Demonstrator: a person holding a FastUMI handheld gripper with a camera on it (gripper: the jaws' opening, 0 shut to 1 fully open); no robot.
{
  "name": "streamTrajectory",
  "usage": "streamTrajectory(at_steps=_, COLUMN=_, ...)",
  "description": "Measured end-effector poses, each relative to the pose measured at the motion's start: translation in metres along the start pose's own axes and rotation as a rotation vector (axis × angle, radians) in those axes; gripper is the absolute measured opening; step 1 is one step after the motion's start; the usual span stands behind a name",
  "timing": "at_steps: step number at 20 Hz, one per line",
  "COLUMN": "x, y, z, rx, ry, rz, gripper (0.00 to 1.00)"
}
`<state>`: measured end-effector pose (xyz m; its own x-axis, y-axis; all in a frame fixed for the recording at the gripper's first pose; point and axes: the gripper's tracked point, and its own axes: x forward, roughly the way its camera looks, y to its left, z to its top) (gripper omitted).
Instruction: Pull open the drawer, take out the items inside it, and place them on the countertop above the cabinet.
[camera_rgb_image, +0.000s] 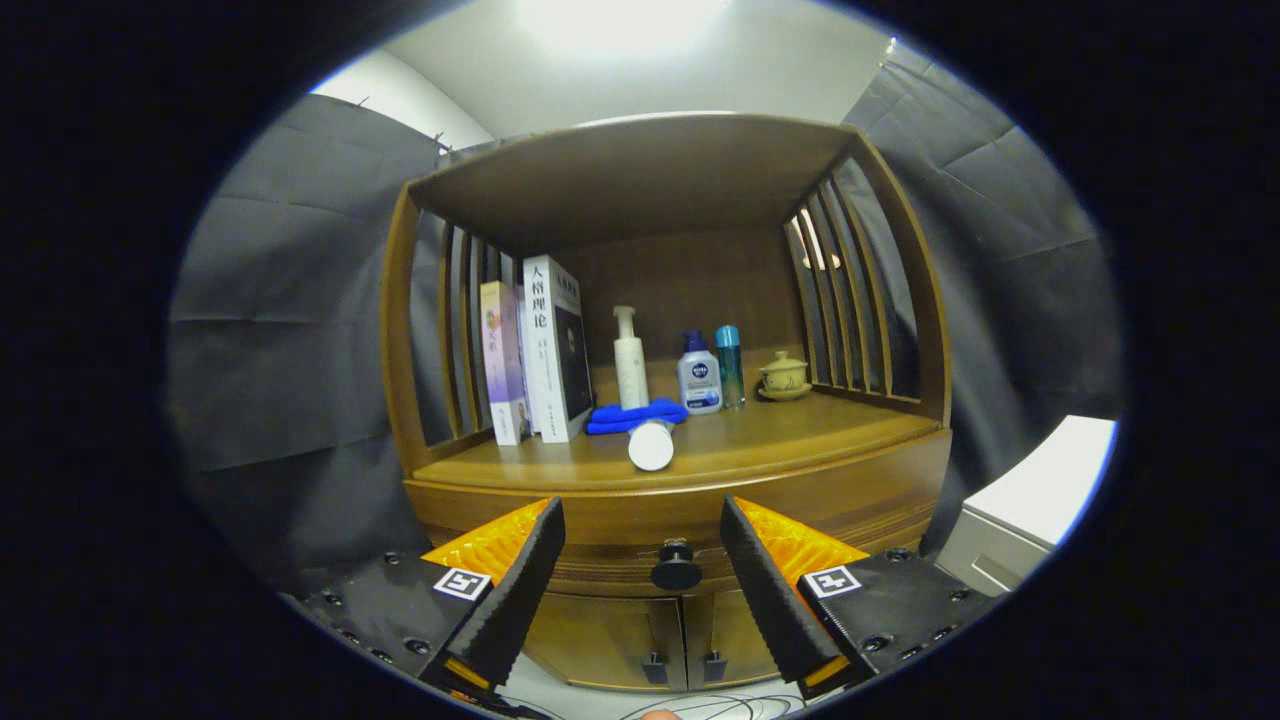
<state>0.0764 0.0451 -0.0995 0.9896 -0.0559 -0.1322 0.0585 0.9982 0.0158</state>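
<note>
Facing a wooden cabinet (660, 500), countertop (780, 440) crowded with books (545, 350) and bottles (698, 375), hand-held gripper (642, 580) spread wide around drawer knob (676, 572).

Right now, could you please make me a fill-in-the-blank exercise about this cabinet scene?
1. The gripper is ____, its fingers either side of the drawer knob.
2. The drawer is still ____.
3. The white bottle on the countertop lies on its ____.
4. The blue cloth lies just behind the white ____.

Missing words: open; closed; side; bottle

Bright overhead glare on the ceiling (620, 25); shaded cabinet (660, 300) interior; sharp centre, fisheye bowing toward the frame's periphery.
</note>
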Motion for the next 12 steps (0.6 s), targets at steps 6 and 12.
streamTrajectory(at_steps=6, x=-0.052, y=-0.006, z=0.031, rx=-0.023, ry=-0.008, rz=0.038, gripper=0.98)
streamTrajectory(at_steps=12, x=-0.091, y=-0.015, z=0.047, rx=-0.026, ry=-0.031, rz=0.049, gripper=0.98)
